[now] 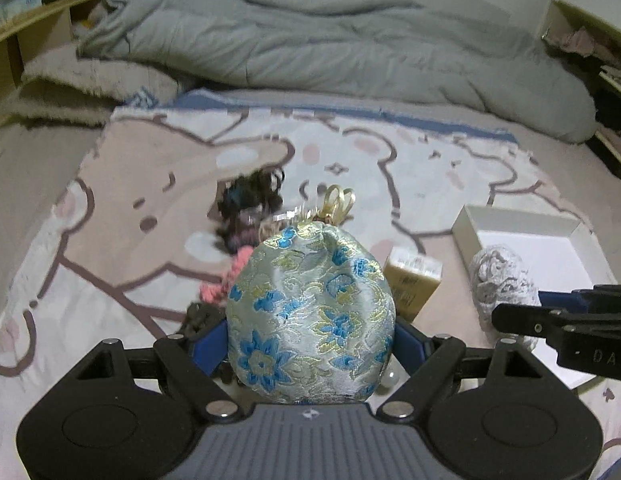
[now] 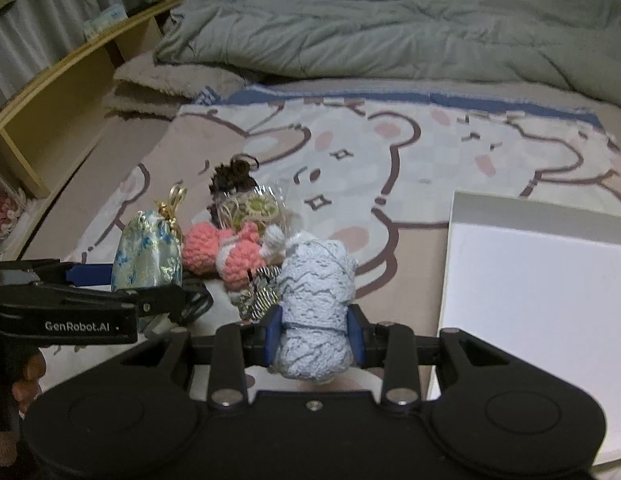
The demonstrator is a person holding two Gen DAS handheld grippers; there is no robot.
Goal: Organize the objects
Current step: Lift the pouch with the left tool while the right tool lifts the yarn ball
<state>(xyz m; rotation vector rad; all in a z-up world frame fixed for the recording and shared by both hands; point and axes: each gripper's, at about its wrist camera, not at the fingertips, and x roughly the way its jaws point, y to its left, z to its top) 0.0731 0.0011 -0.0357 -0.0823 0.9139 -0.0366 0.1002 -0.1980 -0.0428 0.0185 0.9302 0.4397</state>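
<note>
Left gripper (image 1: 310,340), low centre of its view, clamped wide around a brocade pouch (image 1: 310,312) with blue flowers, gold cord at the top. Right gripper (image 2: 314,340), low centre of its own view, pinched tight on a roll of pale lace (image 2: 314,304). Behind, mid-left, a pink crochet toy (image 2: 222,254) and dark hair ties (image 2: 232,178) on the bear-print blanket (image 2: 390,148). At right, an open white box (image 2: 530,280). Across the top, a grey duvet (image 2: 390,28).

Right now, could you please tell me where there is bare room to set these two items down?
The white box is empty inside. The blanket is bare between the box and the grey duvet. It is crowded left of the box: pink crochet toy, brown hair ties and packets cluster together.
</note>
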